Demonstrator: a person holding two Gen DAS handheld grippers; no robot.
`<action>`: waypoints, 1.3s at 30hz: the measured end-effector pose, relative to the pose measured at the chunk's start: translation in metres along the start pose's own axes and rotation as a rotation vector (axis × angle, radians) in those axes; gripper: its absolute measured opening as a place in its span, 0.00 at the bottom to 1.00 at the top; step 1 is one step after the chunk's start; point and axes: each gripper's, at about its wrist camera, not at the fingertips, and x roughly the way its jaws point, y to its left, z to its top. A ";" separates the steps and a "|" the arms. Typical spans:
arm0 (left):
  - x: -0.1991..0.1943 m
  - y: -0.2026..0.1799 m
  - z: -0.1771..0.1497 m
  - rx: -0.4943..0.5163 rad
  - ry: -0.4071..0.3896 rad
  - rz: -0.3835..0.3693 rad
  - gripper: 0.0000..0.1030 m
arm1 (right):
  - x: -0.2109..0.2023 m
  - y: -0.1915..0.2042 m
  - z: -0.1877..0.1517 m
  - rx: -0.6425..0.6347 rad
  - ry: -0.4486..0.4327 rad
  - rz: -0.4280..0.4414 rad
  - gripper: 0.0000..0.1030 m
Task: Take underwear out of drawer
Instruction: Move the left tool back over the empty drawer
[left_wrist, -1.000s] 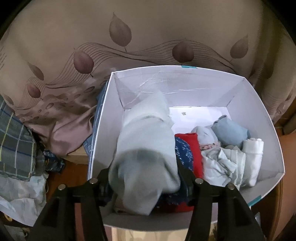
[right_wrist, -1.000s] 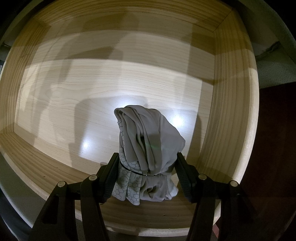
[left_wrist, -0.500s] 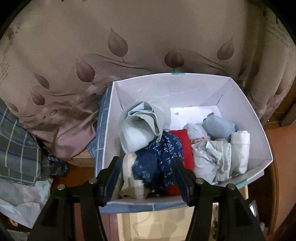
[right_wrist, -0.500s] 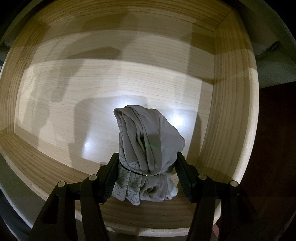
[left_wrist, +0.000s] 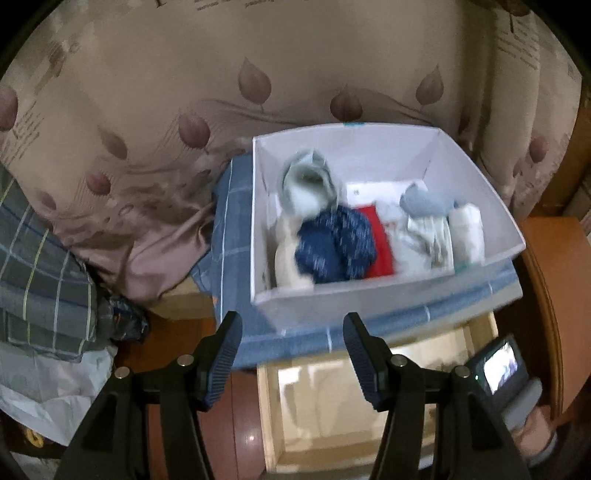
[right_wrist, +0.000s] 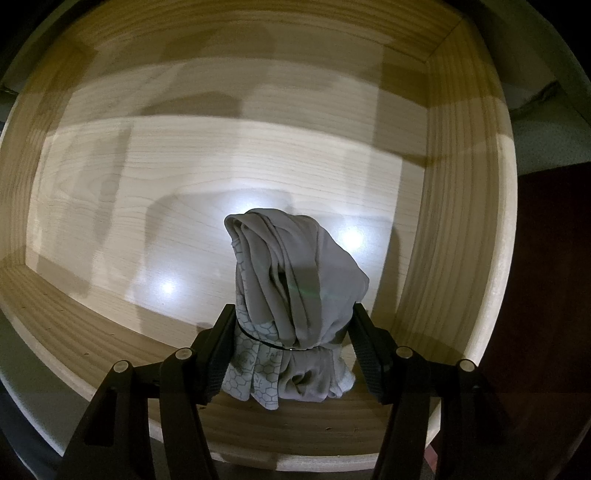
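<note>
I am holding a rolled grey pair of underwear (right_wrist: 295, 295) between the jaws of my right gripper (right_wrist: 291, 350), pointing down into the wooden drawer (right_wrist: 461, 184), whose floor is otherwise bare. My left gripper (left_wrist: 291, 354) is hanging open and empty at 6 o'clock of the white box (left_wrist: 369, 295), where several rolled pairs are lying. Judging by this, only this last pair is left to carry over.

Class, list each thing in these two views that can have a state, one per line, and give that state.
Left gripper: open, empty.
Right gripper: shut on the grey rolled underwear.
Wooden drawer: pulled open, otherwise bare.
White cardboard box: open-topped, holding several rolled garments.
Pale grey-green roll: loose in the box.
</note>
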 end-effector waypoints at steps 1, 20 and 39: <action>0.000 0.002 -0.007 -0.003 0.005 0.000 0.57 | -0.002 0.002 0.002 0.000 0.001 -0.001 0.55; 0.050 -0.002 -0.123 -0.215 0.052 0.016 0.57 | 0.002 0.009 0.002 0.000 0.012 -0.016 0.54; 0.089 -0.039 -0.159 -0.179 0.035 0.066 0.57 | 0.004 0.014 0.006 0.003 0.018 -0.046 0.50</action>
